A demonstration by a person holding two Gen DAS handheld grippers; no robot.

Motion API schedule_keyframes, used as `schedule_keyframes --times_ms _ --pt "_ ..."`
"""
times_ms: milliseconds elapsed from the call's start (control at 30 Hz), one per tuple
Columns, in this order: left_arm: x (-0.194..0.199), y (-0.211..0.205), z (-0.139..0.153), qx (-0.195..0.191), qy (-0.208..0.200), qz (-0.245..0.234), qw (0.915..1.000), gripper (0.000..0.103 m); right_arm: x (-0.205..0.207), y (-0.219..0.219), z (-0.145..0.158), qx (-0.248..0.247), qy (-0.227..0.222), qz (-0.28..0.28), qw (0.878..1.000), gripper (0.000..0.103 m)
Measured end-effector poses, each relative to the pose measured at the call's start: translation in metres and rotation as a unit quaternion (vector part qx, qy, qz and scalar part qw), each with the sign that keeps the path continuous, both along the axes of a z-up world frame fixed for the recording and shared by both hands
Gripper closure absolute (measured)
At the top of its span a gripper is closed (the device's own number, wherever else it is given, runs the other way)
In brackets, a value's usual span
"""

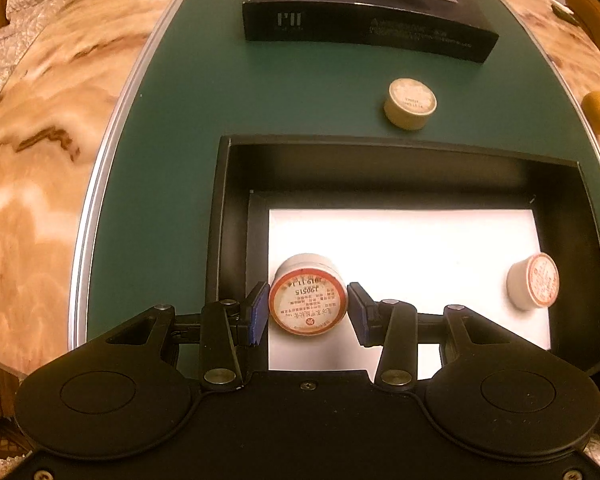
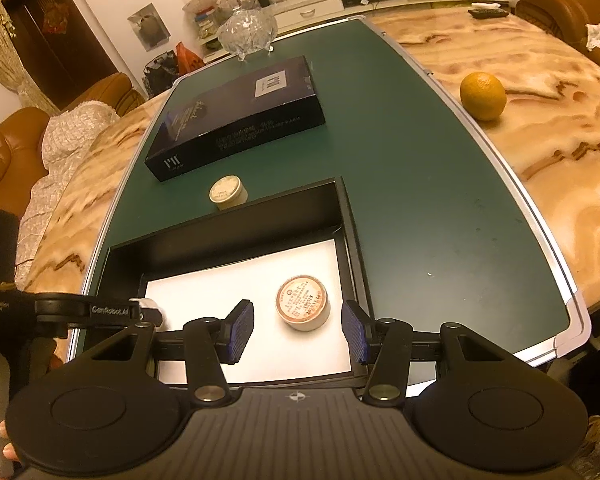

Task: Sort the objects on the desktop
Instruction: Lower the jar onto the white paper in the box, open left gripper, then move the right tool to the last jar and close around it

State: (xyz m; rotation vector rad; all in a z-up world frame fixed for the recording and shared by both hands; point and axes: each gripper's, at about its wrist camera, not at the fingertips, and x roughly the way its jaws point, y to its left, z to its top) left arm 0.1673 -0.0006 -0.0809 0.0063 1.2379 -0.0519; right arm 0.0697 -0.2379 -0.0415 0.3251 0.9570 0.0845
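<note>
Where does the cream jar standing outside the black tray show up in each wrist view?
Left wrist: cream jar upper right of centre, on the green mat just beyond the tray's far wall.
Right wrist: cream jar left of centre, between the tray and the box.
Shared landmark: dark box behind it.

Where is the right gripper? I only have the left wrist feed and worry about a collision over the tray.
Observer: The right gripper is open. Its fingers are on either side of the second red-labelled jar in the black tray, with gaps on both sides.
Operator: Anything beyond the dark box?
Observer: Yes, a glass bowl stands just past the dark box, by the far edge of the green mat.
</note>
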Motion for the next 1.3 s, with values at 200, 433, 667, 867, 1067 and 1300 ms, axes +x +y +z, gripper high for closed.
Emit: schedule_keyframes --times_ms 200,433,667,867,1067,1300 --pt "0.001 -0.005 -0.003 0.009 0.002 -0.002 1.0 0.062 0.002 -0.003 -0.004 0.003 0.005 -0.005 1.0 0.051" --pt "-0.004 -0.009 -0.004 0.026 0.021 -0.004 0.9994 0.062 0.002 -0.004 -0.007 0.007 0.009 -0.006 1.0 0.051" --pt "-0.005 -0.01 -0.003 0.032 0.023 -0.004 0.9992 0.061 0.002 -0.003 -0.005 0.009 0.006 -0.002 1.0 0.051" --pt "-0.009 -0.009 0.007 0.006 -0.002 -0.016 0.9998 0.036 0.005 0.0 0.004 0.0 -0.001 0.004 1.0 0.047" --pt "-0.019 0.001 0.031 -0.021 -0.044 -0.009 0.9988 0.026 0.019 0.014 0.027 -0.013 -0.024 0.021 0.999 0.047" --pt "-0.045 0.025 0.054 -0.01 -0.092 0.029 0.9953 0.012 0.075 0.047 0.036 -0.04 -0.027 0.062 0.997 0.035"
